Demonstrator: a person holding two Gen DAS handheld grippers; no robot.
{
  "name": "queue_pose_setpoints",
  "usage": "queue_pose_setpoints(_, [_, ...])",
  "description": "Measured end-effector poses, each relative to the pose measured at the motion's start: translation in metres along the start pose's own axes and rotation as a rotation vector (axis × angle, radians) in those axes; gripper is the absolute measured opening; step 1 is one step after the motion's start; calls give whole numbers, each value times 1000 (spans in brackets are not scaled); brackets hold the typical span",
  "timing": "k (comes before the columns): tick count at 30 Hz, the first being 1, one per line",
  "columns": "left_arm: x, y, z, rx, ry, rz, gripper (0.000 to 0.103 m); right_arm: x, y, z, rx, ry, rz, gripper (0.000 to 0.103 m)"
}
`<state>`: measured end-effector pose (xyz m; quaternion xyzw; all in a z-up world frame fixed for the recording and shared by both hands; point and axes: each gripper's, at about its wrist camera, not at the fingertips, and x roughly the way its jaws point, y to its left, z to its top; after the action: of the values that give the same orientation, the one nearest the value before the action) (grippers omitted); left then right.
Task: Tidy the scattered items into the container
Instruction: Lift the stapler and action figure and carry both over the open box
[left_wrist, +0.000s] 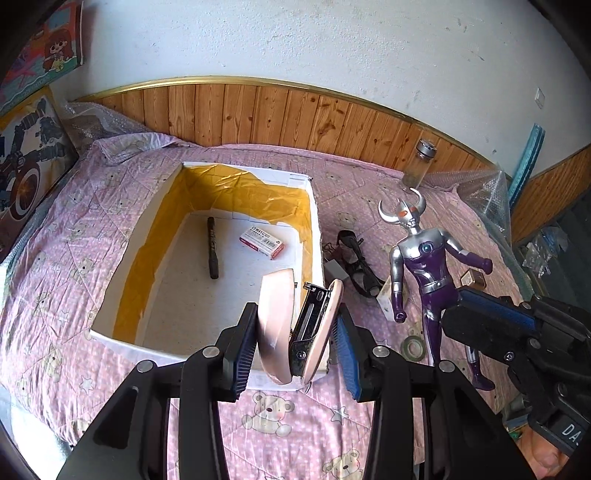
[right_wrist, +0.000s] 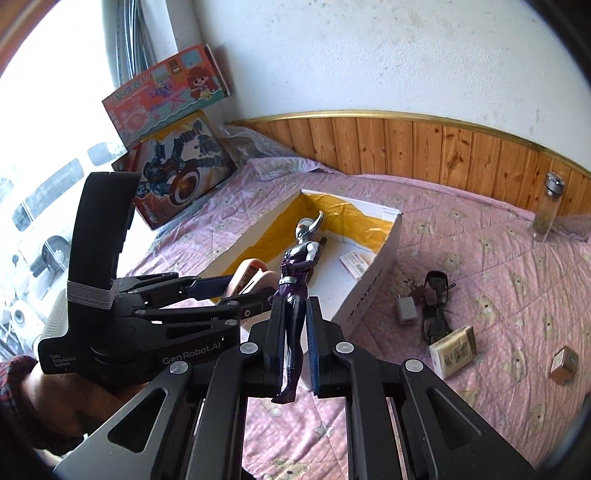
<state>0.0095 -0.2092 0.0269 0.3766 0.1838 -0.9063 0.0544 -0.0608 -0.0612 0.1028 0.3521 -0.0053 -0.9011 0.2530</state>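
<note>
My left gripper (left_wrist: 295, 332) is shut on a pink stapler (left_wrist: 277, 325) that gapes open, held over the near rim of the white box (left_wrist: 155, 236) with yellow lining. Inside the box lie a black marker (left_wrist: 212, 247) and a small staples packet (left_wrist: 261, 242). My right gripper (right_wrist: 295, 301) is shut on the legs of a purple and silver horned figure (right_wrist: 295, 266), held upright just right of the box (right_wrist: 373, 288). In the left wrist view the figure (left_wrist: 424, 258) and the right gripper (left_wrist: 454, 306) appear at the right. The left gripper (right_wrist: 240, 291) and stapler (right_wrist: 255, 273) show in the right wrist view.
On the pink bedspread right of the box lie black sunglasses (right_wrist: 436, 295), a grey adapter (right_wrist: 406, 310), a tape roll (left_wrist: 413, 345) and two small cartons (right_wrist: 452, 349) (right_wrist: 563, 365). A glass jar (right_wrist: 546, 206) stands by the wooden panelling. Toy boxes (right_wrist: 177, 173) lean at the left.
</note>
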Motion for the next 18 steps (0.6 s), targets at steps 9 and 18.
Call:
queue_pose_setpoints(9, [20, 27, 23, -24, 26, 19, 41, 43, 0, 31, -29, 65, 27, 11])
queue_pose_setpoints(18, [50, 56, 39, -31, 106, 43, 41, 100, -6, 57, -36, 171, 52, 11])
